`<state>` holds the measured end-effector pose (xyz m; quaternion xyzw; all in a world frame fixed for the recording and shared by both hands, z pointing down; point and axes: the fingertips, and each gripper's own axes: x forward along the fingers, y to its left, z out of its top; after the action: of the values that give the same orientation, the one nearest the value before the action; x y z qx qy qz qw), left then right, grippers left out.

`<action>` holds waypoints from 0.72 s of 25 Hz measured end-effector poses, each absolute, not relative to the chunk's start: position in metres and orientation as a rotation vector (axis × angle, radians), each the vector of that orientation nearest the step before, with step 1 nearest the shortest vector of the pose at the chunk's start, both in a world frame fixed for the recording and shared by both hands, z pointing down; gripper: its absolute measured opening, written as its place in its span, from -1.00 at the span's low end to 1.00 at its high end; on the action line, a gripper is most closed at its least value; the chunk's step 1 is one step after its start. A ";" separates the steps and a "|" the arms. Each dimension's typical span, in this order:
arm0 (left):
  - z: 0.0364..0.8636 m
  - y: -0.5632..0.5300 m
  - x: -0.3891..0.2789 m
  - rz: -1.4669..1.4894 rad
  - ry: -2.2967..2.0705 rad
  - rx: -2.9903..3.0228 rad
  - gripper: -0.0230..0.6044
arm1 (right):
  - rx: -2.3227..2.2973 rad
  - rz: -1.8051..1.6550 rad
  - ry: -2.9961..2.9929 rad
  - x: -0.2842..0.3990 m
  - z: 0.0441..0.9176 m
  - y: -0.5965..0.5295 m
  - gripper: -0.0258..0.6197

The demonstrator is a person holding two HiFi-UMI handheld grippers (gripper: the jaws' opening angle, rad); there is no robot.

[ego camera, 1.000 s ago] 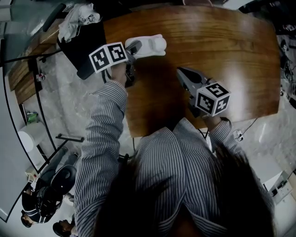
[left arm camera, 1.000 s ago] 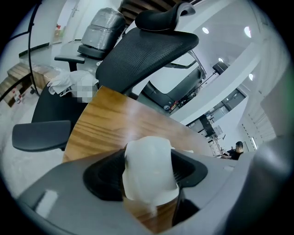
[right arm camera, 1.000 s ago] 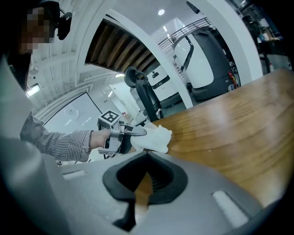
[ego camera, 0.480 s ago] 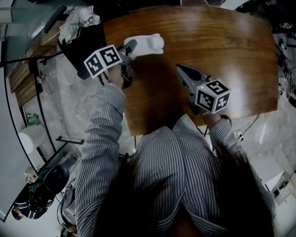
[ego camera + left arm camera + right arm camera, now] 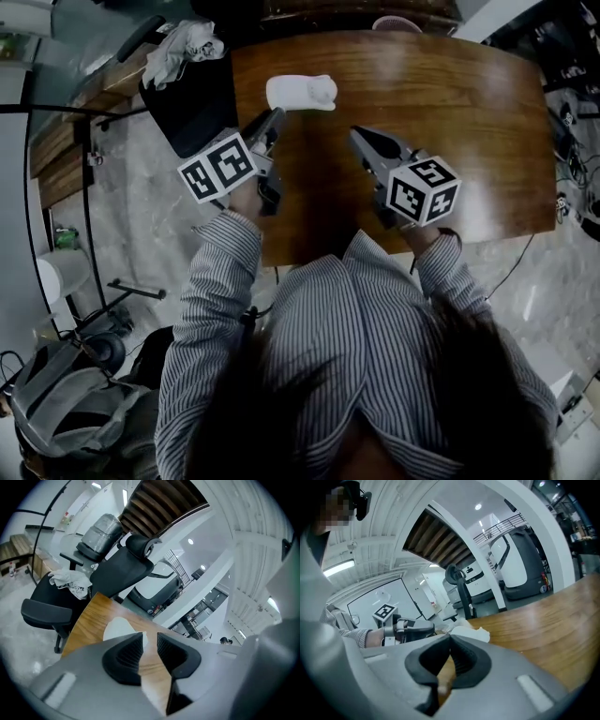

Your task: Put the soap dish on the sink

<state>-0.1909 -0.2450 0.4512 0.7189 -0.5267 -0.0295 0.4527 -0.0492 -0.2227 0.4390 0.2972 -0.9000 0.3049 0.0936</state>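
Note:
The white soap dish lies on the wooden table, near its far left edge. My left gripper hovers just short of the dish and above the table. Its jaws are closing, a narrow gap still shows between the pads, and nothing is in it. In the left gripper view the soap dish shows beyond the left gripper. My right gripper hangs to the right of the dish, apart from it. In the right gripper view the right gripper has its pads together, empty, with the soap dish behind.
A black office chair with a crumpled light cloth on it stands at the table's left end, close to the dish. A pale bowl sits at the far table edge. A backpack lies on the floor at lower left.
The left gripper, which was at the soap dish, has drawn back from it and risen. The right gripper has lifted a little. The dish stays on the table.

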 end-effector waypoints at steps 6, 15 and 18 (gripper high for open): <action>0.435 -0.191 -0.162 -0.053 -1.326 1.815 -0.92 | 0.817 0.873 -2.672 -0.058 0.428 -0.194 -0.92; 0.440 -0.134 -0.119 0.063 -1.333 1.902 -0.93 | 0.736 0.853 -2.660 -0.056 0.433 -0.153 -0.92; 0.442 -0.128 -0.112 0.079 -1.317 1.922 -0.93 | 0.730 0.858 -2.657 -0.056 0.433 -0.148 -0.92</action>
<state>-0.1122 -0.1277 0.4422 0.7576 -0.5193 0.0312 0.3941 -0.0557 -0.1483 0.4332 0.2509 -0.9132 0.2948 0.1275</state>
